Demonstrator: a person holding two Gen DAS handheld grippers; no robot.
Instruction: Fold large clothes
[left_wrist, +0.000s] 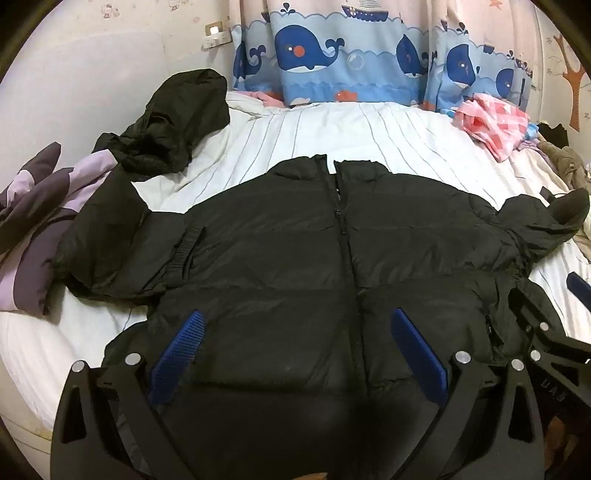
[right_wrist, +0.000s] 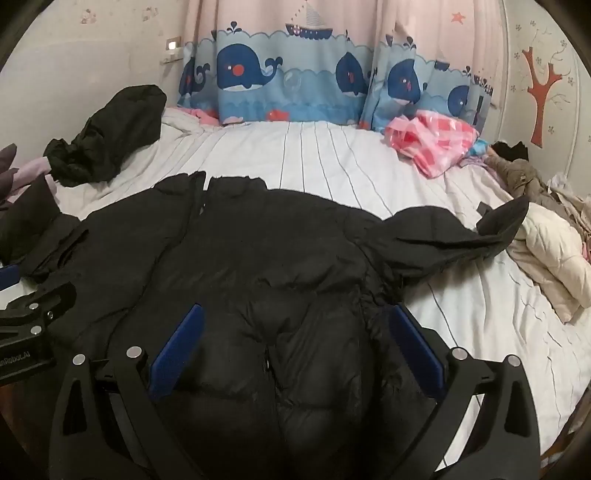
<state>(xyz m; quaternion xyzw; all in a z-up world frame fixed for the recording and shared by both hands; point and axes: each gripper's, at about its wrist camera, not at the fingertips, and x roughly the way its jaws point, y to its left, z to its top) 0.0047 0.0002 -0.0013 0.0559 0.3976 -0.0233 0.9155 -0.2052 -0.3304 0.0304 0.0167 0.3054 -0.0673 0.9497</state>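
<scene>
A purple garment (left_wrist: 33, 221) is seen left of the left gripper (left_wrist: 295, 354), whose jaws are spread wide with nothing pinched. The black puffer jacket (left_wrist: 295, 258) is laid flat on the striped bed (left_wrist: 332, 129), under and ahead of both grippers. The right gripper (right_wrist: 295, 350) is likewise spread, empty; a cream jacket (right_wrist: 550, 258) is seen to its right.
</scene>
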